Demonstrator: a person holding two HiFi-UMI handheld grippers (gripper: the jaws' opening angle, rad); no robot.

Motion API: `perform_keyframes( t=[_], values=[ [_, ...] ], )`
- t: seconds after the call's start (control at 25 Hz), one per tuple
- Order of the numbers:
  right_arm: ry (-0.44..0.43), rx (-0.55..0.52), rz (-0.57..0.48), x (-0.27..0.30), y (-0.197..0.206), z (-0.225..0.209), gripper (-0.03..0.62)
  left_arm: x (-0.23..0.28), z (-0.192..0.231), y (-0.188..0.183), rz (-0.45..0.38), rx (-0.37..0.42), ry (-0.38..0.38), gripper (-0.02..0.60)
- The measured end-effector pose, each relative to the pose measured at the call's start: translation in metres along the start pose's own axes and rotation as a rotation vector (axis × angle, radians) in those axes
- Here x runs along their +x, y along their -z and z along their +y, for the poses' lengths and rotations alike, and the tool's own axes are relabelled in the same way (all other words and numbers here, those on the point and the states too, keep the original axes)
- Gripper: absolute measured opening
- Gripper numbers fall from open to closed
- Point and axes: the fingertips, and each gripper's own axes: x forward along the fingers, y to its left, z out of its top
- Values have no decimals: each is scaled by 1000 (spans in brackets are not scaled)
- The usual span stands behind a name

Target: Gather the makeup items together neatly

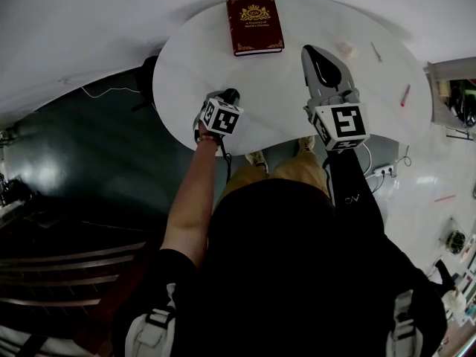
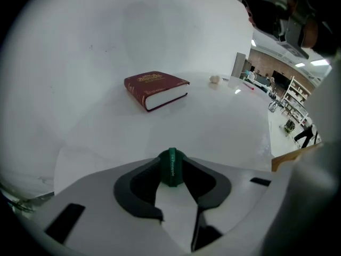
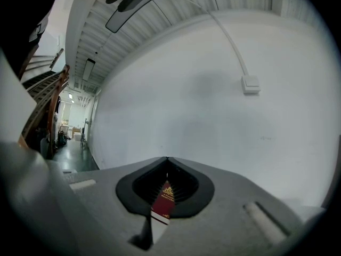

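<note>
Surface: round white table (image 1: pixel 186 69) against a plain white wall (image 2: pixel 106 31), dark floor (image 1: pixel 89 147) off to the left.
Far edge: red book (image 1: pixel 254 24) with gold print, closed and lying flat, well apart from everything else.
Left side: left gripper (image 1: pixel 229 95) down at the near edge of the table, tipped steeply toward the top, marker cube facing up.
Left jaws: apart, released, nothing clamped; tips standing either side of the green tube (image 2: pixel 171 168), no squeeze to be seen.
Green tube: right at the jaw tips in the left gripper view, dark green with a line of small print along it, near the table's near edge and on the book's side of it.
Right side: right gripper (image 1: pixel 308 49) held level over the middle of the table, just right of the book, well apart from the left one.
Right jaws: clenched, tips meeting, holding nothing; only a sliver of the red book showing through the gap behind the tips.
Right half of the table: pale pink item (image 1: pixel 346 49), thin pale stick (image 1: pixel 375 51) near it, slim red stick (image 1: pixel 405 95) closer to the right rim.
Spread: those three scattered, none touching, all well apart from the green tube.
</note>
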Motion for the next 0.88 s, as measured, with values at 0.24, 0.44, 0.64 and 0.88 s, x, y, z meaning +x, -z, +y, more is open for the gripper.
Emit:
perform_keyframes(
  t=[0.24,0.44,0.64,0.88],
  values=[
    [-4,-5,-19,4,-9,2,5,-55,17,-60,-216,-15,-50,126],
    [-21,-19,-46,9,-23,6,5,-141,37,-129,-479,-11,-140,126],
    [-45,-23,-86,17,-39,16,5,-237,46,-181,-772,24,-257,126],
    [-86,-32,-87,21,-42,25,5,-245,43,-188,-795,18,-272,126]
  ],
)
